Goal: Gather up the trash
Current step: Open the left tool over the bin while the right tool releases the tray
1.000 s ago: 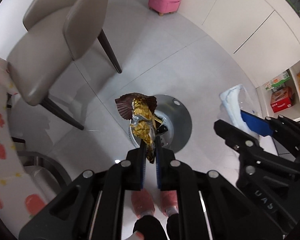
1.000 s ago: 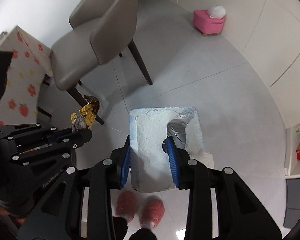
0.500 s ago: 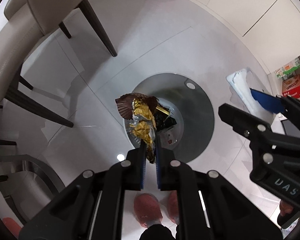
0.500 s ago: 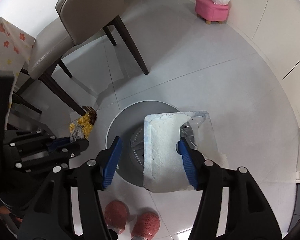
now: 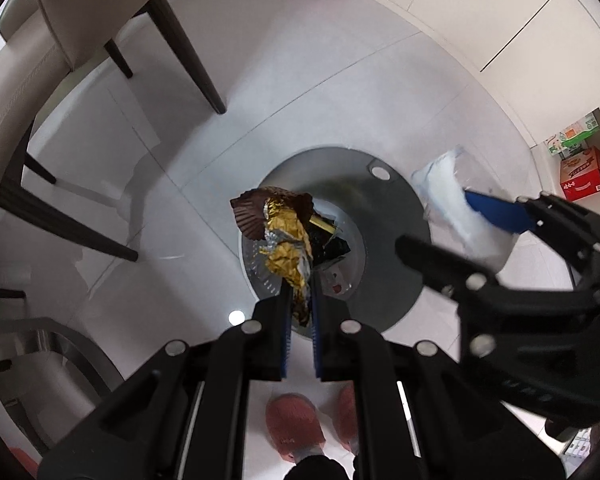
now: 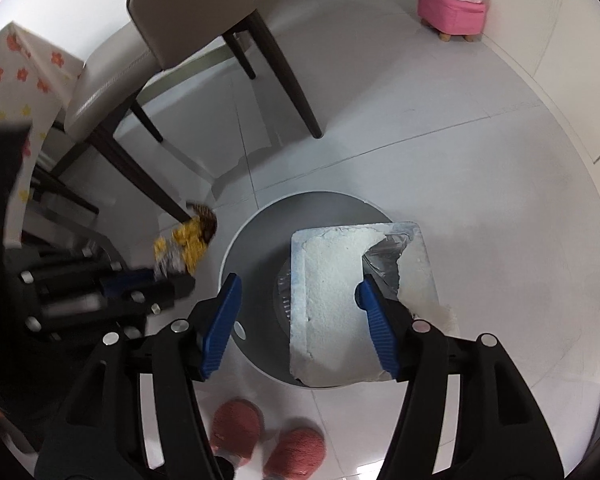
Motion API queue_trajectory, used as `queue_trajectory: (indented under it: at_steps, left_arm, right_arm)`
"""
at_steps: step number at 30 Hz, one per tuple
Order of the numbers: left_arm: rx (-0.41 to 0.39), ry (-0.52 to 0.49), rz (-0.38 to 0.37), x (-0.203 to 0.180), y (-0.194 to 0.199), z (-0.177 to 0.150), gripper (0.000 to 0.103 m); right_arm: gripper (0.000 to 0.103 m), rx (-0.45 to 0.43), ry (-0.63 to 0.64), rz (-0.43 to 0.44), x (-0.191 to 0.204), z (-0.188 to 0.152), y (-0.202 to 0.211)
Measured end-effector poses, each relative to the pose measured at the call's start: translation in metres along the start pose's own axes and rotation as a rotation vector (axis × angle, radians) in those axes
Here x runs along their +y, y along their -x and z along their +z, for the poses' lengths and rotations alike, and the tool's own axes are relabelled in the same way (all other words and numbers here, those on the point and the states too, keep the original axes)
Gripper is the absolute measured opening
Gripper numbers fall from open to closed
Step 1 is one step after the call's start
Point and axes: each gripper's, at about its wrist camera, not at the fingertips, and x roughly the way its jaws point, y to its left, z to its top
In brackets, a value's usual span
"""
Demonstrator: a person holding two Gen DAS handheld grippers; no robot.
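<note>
You lowered both grippers over the bin (image 6: 260, 240) | right gripper (image 6: 296, 316) jaws opening, white tray (image 6: 340, 292) dropping free | left gripper (image 5: 300, 300) clamped on gold wrapper (image 5: 288, 248) | release next.

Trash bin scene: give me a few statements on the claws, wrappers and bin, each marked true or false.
1. The left claw is shut on a gold foil wrapper. True.
2. The white packet lies on the floor beside the bin. False: it hangs over the grey bin, against one pad of the right claw.
3. The right claw is clamped shut on the packet. False: its jaws are opening, and one pad stands clear of the packet.
4. The bin is empty. False: trash already lies inside.
5. A pink stool stands near the wall. True.
</note>
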Motion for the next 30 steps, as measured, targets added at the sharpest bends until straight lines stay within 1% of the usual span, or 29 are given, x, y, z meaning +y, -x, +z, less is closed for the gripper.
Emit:
queue_trajectory:
  at_steps: [7,11,12,14,15,16,17,18,19,20,21,22,23,24,25,26,27,28,29,30]
  left_arm:
    - [-0.024,-0.045,0.009,-0.004,-0.006,0.010,0.009]
    - [-0.013,-0.063,0.013,-0.004,-0.012,0.011,0.009]
    - [-0.010,-0.064,0.014,-0.003,-0.013,0.011,0.009]
    - [-0.002,-0.066,0.015,-0.003,-0.015,0.010,0.009]
    - [0.002,-0.064,0.017,-0.003,-0.016,0.009,0.009]
    - [0.006,-0.060,0.017,-0.002,-0.017,0.009,0.009]
    - [0.009,-0.058,0.017,-0.002,-0.018,0.009,0.009]
    - [0.011,-0.059,0.017,-0.001,-0.018,0.008,0.009]
    - [0.014,-0.060,0.017,-0.001,-0.019,0.008,0.009]
    - [0.016,-0.060,0.016,-0.001,-0.020,0.007,0.009]
    - [0.018,-0.061,0.014,-0.001,-0.020,0.007,0.009]
    - [0.018,-0.063,0.014,-0.001,-0.021,0.008,0.009]
    - [0.017,-0.063,0.014,-0.002,-0.021,0.008,0.009]
    - [0.020,-0.062,0.011,-0.001,-0.021,0.008,0.009]
    - [0.022,-0.061,0.010,-0.001,-0.022,0.009,0.009]
    - [0.022,-0.062,0.010,-0.001,-0.024,0.009,0.009]
    - [0.023,-0.061,0.010,-0.001,-0.024,0.010,0.009]
    - [0.024,-0.058,0.008,-0.001,-0.025,0.010,0.009]
    - [0.025,-0.058,0.007,0.000,-0.025,0.010,0.009]
    - [0.024,-0.060,0.006,0.000,-0.025,0.010,0.009]
  right_arm:
    - [0.059,0.020,0.119,-0.037,0.009,-0.005,-0.018]
    - [0.059,0.023,0.221,-0.039,0.019,-0.014,-0.025]
    - [0.059,0.025,0.231,-0.029,0.020,-0.015,-0.026]
    - [0.059,0.043,0.242,-0.049,0.021,-0.017,-0.030]
    - [0.059,0.053,0.228,-0.028,0.019,-0.017,-0.031]
    - [0.059,0.051,0.174,0.016,0.014,-0.015,-0.030]
    - [0.059,0.040,0.162,-0.012,0.012,-0.015,-0.030]
    - [0.059,0.043,0.208,-0.060,0.015,-0.015,-0.032]
    - [0.059,0.054,0.212,-0.037,0.016,-0.015,-0.034]
    - [0.059,0.058,0.170,0.000,0.012,-0.014,-0.034]
    - [0.059,0.048,0.151,-0.020,0.010,-0.013,-0.033]
    - [0.059,0.040,0.206,-0.063,0.015,-0.014,-0.033]
    - [0.059,0.040,0.255,-0.065,0.021,-0.014,-0.033]
    - [0.059,0.053,0.225,-0.016,0.019,-0.013,-0.033]
    - [0.059,0.061,0.159,0.018,0.013,-0.012,-0.034]
    - [0.059,0.060,0.166,-0.019,0.012,-0.013,-0.035]
    - [0.059,0.059,0.192,-0.035,0.014,-0.014,-0.037]
    - [0.059,0.064,0.183,-0.019,0.013,-0.015,-0.037]
    - [0.059,0.072,0.145,0.011,0.008,-0.015,-0.038]
    - [0.059,0.074,0.124,0.023,0.006,-0.016,-0.039]
